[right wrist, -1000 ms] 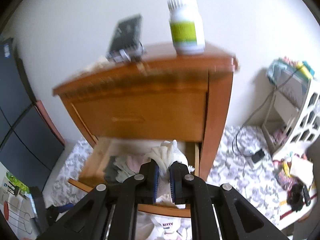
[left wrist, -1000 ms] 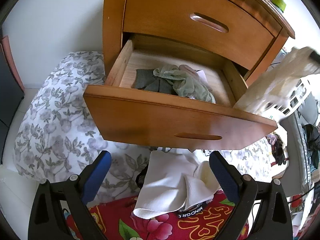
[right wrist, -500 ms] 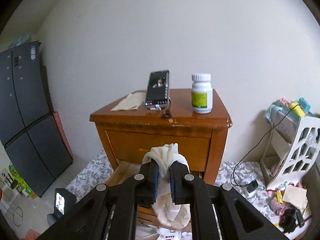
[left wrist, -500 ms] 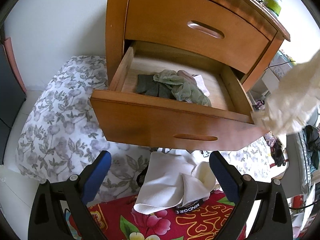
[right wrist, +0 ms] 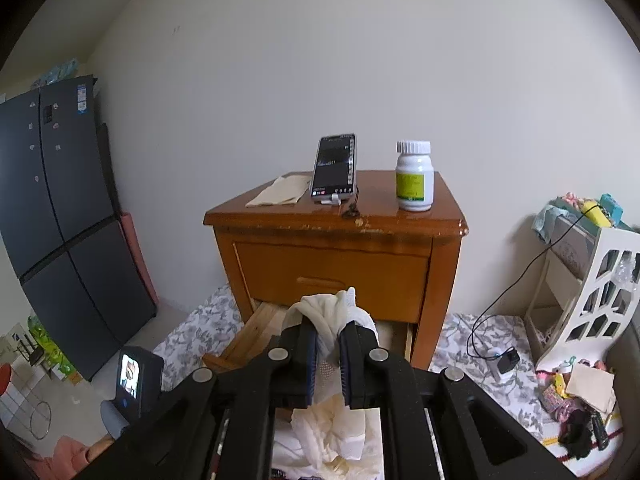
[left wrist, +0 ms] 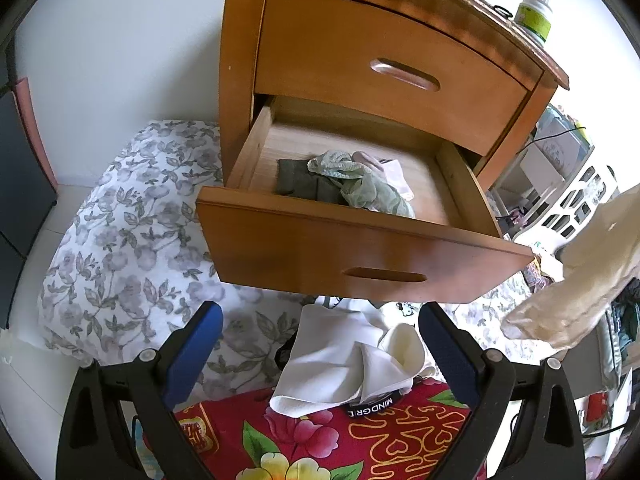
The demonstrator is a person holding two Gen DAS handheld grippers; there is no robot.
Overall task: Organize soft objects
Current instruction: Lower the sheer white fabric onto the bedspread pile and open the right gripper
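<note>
While right tool [right wrist: 328, 344] pinches cream cloth [right wrist: 326, 312], drawer [left wrist: 360, 248] gapes.

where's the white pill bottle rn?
The white pill bottle stands upright on the right side of the nightstand top, right of the propped phone; the left wrist view catches it at upper right.

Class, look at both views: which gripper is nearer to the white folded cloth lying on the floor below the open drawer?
Left. The left gripper hovers open directly over the white folded cloth; the right gripper is off to its side, shut on a cream garment.
</note>
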